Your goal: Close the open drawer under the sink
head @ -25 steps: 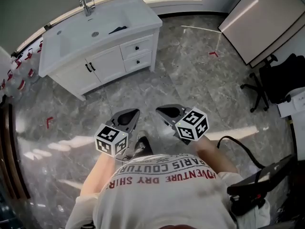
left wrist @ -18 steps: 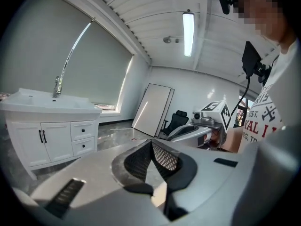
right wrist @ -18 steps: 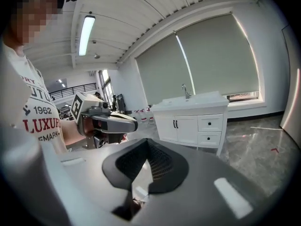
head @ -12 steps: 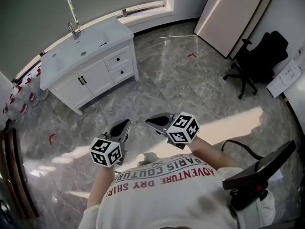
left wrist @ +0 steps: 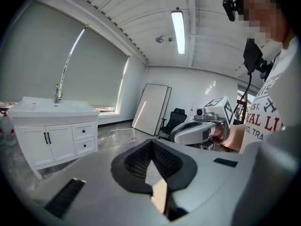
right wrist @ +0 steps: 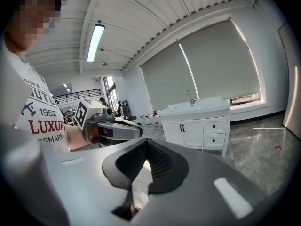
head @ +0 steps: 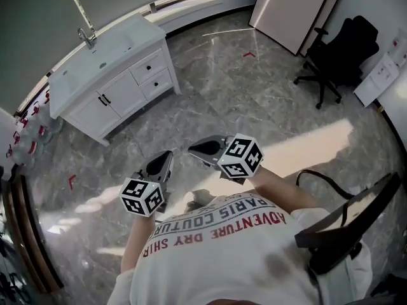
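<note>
The white sink cabinet (head: 108, 81) stands far off at the upper left of the head view, with a faucet (head: 86, 38) on top. Its two small drawers (head: 151, 74) on the right side both look flush with the cabinet front. The same cabinet shows in the left gripper view (left wrist: 51, 135) and in the right gripper view (right wrist: 197, 128), several steps away. My left gripper (head: 166, 155) and right gripper (head: 193, 149) are held side by side low in front of the person's body. Both are shut with nothing in them. The jaws meet in both gripper views (left wrist: 151, 142) (right wrist: 146, 141).
Grey marble floor lies between me and the cabinet. A black office chair (head: 334, 62) and a large leaning board (head: 292, 8) stand at the back right. Bottles (head: 25, 135) line the left wall. Red tape marks (head: 248, 54) dot the floor. A black rig with a cable (head: 346, 224) hangs at my right.
The head view has drawn back and swung right, so the cabinet is smaller and farther up-left. Both grippers stay shut in front of the body.
</note>
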A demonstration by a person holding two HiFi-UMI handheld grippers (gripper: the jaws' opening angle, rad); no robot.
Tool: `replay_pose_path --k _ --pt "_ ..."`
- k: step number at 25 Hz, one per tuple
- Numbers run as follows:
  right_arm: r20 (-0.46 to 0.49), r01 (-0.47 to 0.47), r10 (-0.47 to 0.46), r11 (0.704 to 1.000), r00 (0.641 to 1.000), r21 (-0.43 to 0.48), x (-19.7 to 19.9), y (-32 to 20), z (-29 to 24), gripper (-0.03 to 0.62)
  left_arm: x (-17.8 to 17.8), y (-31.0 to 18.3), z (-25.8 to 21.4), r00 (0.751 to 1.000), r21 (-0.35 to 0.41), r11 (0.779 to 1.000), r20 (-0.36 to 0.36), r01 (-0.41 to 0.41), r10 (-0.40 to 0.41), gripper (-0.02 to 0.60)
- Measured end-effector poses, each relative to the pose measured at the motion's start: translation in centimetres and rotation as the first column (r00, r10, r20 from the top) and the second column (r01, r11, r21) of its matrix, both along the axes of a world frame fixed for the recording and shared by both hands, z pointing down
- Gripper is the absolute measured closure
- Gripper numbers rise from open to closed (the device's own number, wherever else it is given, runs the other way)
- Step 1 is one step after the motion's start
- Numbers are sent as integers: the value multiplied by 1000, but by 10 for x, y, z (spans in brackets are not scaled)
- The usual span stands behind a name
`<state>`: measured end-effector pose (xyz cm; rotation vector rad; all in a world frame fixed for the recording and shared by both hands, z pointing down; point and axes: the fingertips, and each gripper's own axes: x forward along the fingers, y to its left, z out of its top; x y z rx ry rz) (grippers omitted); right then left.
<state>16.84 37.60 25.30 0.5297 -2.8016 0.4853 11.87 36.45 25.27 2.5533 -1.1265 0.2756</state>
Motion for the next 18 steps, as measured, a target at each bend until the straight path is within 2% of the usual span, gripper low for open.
replay_pose_path --k 18 --pt "14 -15 15 1000 1000 4 1 -9 9 594 3 -4 10 1000 -3 1000 13 -13 13 580"
